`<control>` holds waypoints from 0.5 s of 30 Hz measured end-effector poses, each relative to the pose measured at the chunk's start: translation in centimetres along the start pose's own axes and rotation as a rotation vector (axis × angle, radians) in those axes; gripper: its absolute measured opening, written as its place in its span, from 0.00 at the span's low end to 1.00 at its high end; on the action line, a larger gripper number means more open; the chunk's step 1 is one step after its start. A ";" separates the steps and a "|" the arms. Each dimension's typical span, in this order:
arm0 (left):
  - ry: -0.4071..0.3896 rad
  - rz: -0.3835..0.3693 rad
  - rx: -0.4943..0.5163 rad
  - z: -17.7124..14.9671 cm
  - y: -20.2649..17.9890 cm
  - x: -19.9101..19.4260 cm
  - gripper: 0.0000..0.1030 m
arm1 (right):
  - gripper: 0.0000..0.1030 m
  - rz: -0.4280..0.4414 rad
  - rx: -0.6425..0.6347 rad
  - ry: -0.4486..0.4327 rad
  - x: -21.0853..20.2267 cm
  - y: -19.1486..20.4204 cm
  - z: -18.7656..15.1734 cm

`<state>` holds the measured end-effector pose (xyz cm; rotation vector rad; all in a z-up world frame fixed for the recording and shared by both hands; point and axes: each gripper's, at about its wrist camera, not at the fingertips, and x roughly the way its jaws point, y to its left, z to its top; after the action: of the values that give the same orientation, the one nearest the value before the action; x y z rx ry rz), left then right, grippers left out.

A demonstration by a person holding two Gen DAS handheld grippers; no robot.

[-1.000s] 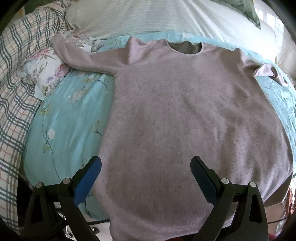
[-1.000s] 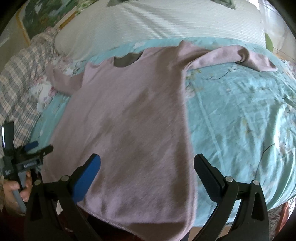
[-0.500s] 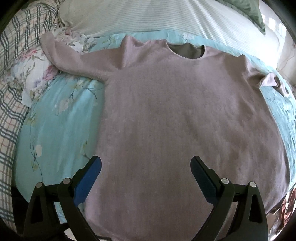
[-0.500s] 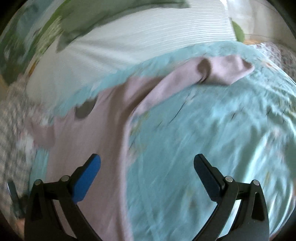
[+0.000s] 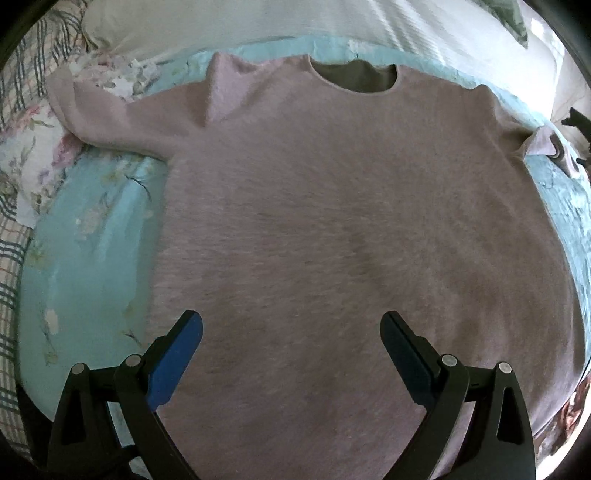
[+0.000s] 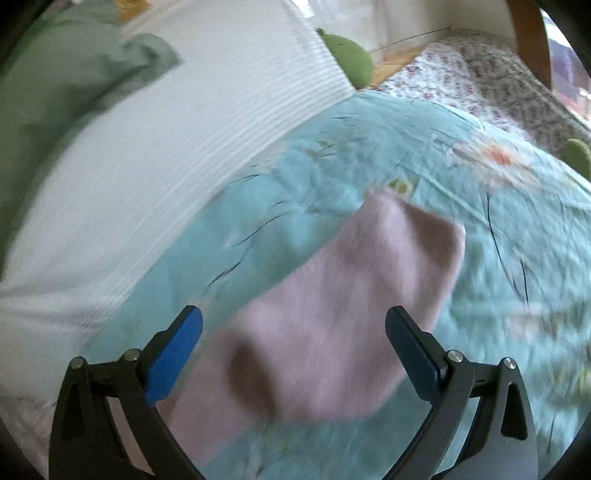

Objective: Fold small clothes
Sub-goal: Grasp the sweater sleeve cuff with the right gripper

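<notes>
1. Left wrist view shows the bed, covered by a turquoise floral quilt [image 5: 88, 236], filling most of the frame; the same quilt [image 6: 517, 229] runs under the right camera, blurred there.
2. A mauve fuzzy sweater [image 5: 351, 229] lies flat and face up on the quilt, neckline toward the far edge, hem toward the camera. Its body is spread wide and smooth.
3. A white ribbed pillow [image 5: 258, 22] lies along the head of the bed, just beyond the neckline; it also fills the left part of the right wrist view [image 6: 155, 155].
4. A green cloth [image 6: 62, 85] rests on the pillow at the upper left of the right view.
5. A plaid blanket [image 5: 11, 110] and a pale floral cloth [image 5: 33, 147] sit at the left edge of the bed.
6. The sweater's left sleeve [image 5: 110, 110] stretches out sideways, its cuff resting on the floral cloth.
7. The right sleeve [image 6: 351, 314] lies on the quilt, folded back on itself, directly beneath the right tongs.
8. Left tongs [image 5: 291, 332] hover over the lower body of the sweater, jaws spread wide, gripping nothing.
9. Right tongs [image 6: 293, 328] hang above the right sleeve, jaws likewise wide apart and empty; whether they touch the fabric cannot be told through the blur.
</notes>
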<state>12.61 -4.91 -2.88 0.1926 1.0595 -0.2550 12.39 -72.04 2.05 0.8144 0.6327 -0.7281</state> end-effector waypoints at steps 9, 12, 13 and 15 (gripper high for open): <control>0.037 -0.064 0.032 0.2 -2.7 2.0 0.95 | 0.35 -0.222 -0.098 0.059 4.7 0.1 -0.3; 0.043 -0.075 0.031 0.2 -2.7 2.4 0.95 | 0.10 -0.100 -0.101 0.010 2.4 0.3 -0.8; 0.040 -0.077 0.029 0.3 -2.6 2.4 0.95 | 0.09 -0.054 -0.110 0.004 1.9 0.7 -1.2; 0.039 -0.078 0.021 0.3 -2.3 2.5 0.95 | 0.09 0.048 -0.144 0.005 0.6 2.2 -2.3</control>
<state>13.39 -7.45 -5.00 0.1765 1.1048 -0.3337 13.96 -69.32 1.32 0.6965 0.6601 -0.6299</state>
